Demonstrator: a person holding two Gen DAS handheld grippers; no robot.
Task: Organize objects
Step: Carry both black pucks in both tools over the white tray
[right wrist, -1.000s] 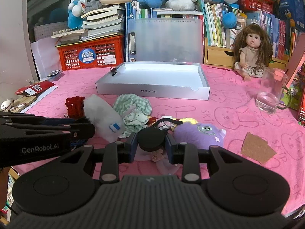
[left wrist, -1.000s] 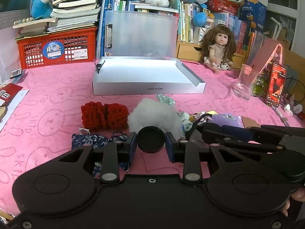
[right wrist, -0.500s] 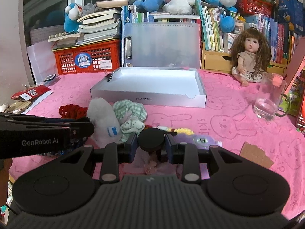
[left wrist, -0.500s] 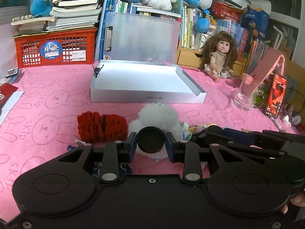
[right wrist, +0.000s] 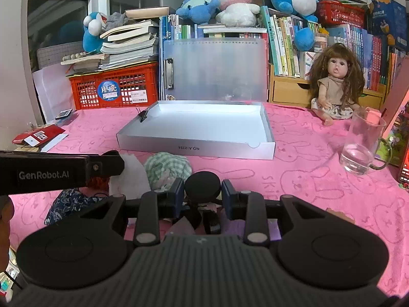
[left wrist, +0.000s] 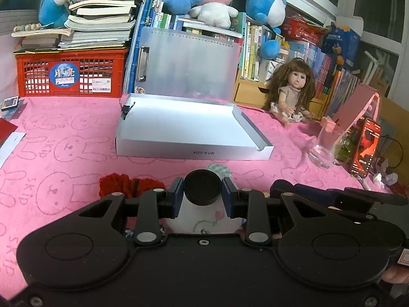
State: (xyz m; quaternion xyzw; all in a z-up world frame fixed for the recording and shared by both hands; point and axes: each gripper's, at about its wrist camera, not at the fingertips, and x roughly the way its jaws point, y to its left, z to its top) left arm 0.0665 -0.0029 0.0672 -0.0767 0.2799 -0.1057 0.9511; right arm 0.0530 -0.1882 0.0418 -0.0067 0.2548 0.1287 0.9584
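The left gripper (left wrist: 202, 197) has its jaws drawn in on a white fluffy soft piece (left wrist: 202, 217), which shows pale between them. The right wrist view shows the same white piece at that gripper's tip, so I judge it gripped.

The right gripper (right wrist: 202, 197) has its jaws set fairly narrow over a dark-and-pale jumble of small items. I cannot tell whether they press on anything.

Just beyond, a red knitted bundle (left wrist: 127, 185), a green-and-white checked cloth (right wrist: 167, 168) and a dark blue floral cloth (right wrist: 69, 202) lie loose on the pink rabbit-print surface (left wrist: 64, 153).

Farther back, the shallow white cardboard box (left wrist: 189, 152) stands open and bare inside, with only a black binder clip (left wrist: 125, 111) on its corner.

By my reading the sorting has barely begun: nothing is boxed, one piece is in hand and the pile is waiting.
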